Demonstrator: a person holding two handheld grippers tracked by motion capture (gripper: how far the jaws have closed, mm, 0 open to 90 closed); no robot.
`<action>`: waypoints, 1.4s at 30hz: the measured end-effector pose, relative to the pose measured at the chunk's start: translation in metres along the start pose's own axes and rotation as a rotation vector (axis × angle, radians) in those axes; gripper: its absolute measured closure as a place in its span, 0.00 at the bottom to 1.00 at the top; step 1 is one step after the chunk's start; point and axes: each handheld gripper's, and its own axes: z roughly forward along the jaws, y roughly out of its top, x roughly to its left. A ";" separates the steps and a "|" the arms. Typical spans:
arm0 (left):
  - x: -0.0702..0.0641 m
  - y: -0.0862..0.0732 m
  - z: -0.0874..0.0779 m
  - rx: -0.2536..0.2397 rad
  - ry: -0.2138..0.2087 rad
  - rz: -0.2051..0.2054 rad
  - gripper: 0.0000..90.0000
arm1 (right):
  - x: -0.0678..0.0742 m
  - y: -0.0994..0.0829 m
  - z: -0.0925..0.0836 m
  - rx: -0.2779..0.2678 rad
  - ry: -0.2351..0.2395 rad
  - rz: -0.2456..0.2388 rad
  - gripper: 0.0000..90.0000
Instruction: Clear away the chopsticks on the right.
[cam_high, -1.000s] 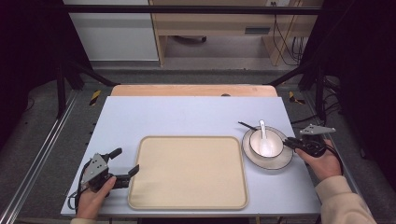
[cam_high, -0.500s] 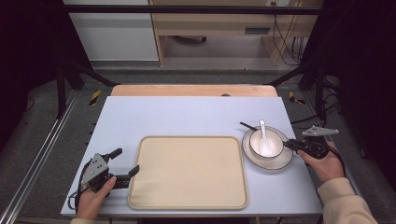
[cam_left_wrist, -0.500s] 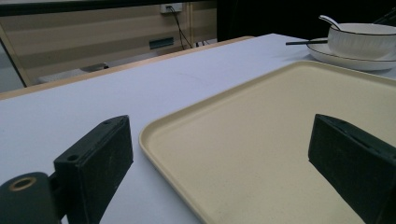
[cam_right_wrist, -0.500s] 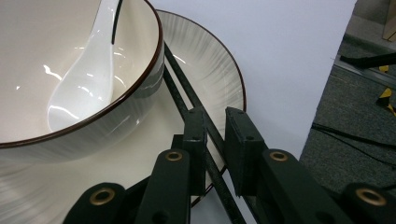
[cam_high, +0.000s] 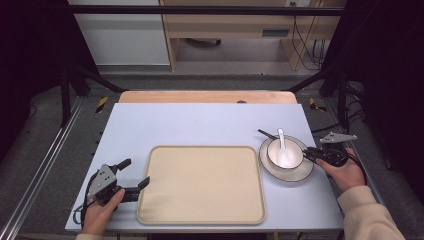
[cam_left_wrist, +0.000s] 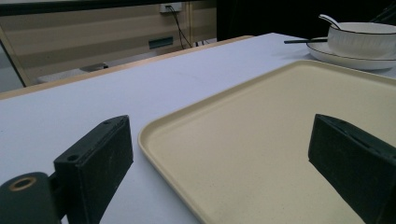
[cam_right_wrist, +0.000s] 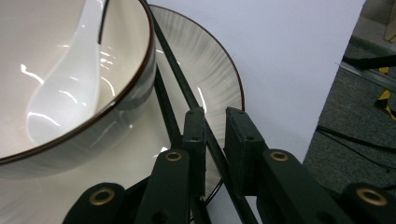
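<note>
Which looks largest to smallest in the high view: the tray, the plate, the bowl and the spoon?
1. Beige tray, by far the largest.
2. Plate.
3. Bowl, standing on the plate.
4. White spoon, resting in the bowl.
All lie at similar distance, so the order seems safe.

We see a pair of thin black chopsticks (cam_right_wrist: 187, 93) lying across the rim of a white plate (cam_high: 300, 172) with a dark edge, at the right side of the surface. They run beside and behind the white, dark-rimmed bowl (cam_high: 285, 152) that stands on the plate, their far ends jutting past the plate's back left edge. A white spoon (cam_right_wrist: 65, 88) rests in the bowl, handle leaning on its rim.
</note>
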 end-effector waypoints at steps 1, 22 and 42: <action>0.000 0.000 0.000 0.000 0.001 0.001 0.07 | -0.001 0.000 0.002 0.004 0.000 0.003 0.87; -0.001 0.001 -0.001 -0.002 0.013 0.007 0.07 | 0.055 0.020 -0.079 -0.302 -0.137 0.014 0.95; -0.002 0.003 -0.004 -0.016 0.011 0.014 0.07 | 0.227 0.019 -0.013 -0.166 0.157 -0.131 0.95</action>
